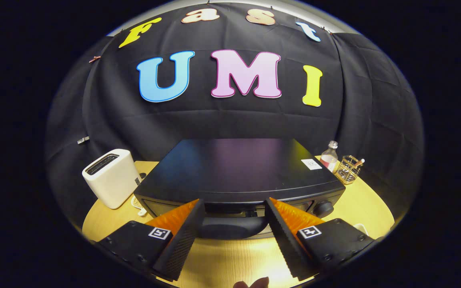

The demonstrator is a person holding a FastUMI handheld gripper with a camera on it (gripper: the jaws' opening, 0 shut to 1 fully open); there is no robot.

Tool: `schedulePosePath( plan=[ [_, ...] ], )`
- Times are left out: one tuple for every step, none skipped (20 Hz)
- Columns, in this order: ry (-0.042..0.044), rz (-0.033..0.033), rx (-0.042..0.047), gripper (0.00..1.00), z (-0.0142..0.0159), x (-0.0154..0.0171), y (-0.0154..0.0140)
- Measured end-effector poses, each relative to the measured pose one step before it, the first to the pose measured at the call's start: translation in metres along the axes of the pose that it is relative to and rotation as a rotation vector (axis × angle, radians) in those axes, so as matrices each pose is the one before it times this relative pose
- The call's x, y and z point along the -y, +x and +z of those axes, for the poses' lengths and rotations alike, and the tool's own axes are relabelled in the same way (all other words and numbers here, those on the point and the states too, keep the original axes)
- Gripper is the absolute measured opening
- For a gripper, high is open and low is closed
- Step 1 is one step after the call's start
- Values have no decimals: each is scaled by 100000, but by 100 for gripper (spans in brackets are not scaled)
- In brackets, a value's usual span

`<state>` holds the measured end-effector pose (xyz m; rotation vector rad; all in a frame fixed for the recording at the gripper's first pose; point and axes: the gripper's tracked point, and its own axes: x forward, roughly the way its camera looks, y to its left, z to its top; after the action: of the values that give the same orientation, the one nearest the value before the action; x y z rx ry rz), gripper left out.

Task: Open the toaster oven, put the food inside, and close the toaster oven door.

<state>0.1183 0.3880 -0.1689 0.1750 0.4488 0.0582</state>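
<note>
Weight and rigidity are to be expected of the toaster oven [234,168], a dark metal box seated on the wooden bench [230,256] just ahead of the fingers, at twelve o'clock from them; it is judged unlikely to slide under a modest pull. Its door handle [230,227], a dark rounded bar running across the top of the front face, is seen in the gap between the two fingertips and is the sensible place to take hold: stiff, smooth, possibly a little slippery, so a square grip at its middle would be advised, with the pull following the arc of what is presumed to be a bottom hinge. The gripper [234,204] is spread wide, its fingers standing either side of the handle with nothing held; whether either tip already touches the oven front cannot be told. A control knob [323,208] is seen at about two o'clock from the fingers on the oven's front. The door appears closed, though most of the front face is cut off by the fingers and the steep viewing angle, and the glass and interior cannot be made out. The food named in the task cannot be identified. A white toaster [110,178] stands at ten o'clock, and a small bottle [329,157] and a wire holder [349,169] at two o'clock, beyond the oven's corner. A small pale shape by the near bench edge, at six o'clock, is too cut off to name.
</note>
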Motion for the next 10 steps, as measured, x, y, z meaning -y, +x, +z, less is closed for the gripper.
schedulePosePath(
  plan=[
    [-1523,-295,433,100,-235,92,-128],
    [284,70,1104,100,-16,-25,-205],
    [1009,43,-875,100,-329,16,-322],
    [424,161,-306,100,-219,93,-540],
    [-227,127,-1466,100,-540,-30,-446],
    [-185,113,-1418,100,-610,58,-618],
    [298,521,-3005,100,-979,-2,-689],
    [257,223,796,100,-384,-6,-620],
    [-390,186,-1857,100,-938,8,-593],
    [-819,-166,231,100,-538,32,-730]
  ],
)
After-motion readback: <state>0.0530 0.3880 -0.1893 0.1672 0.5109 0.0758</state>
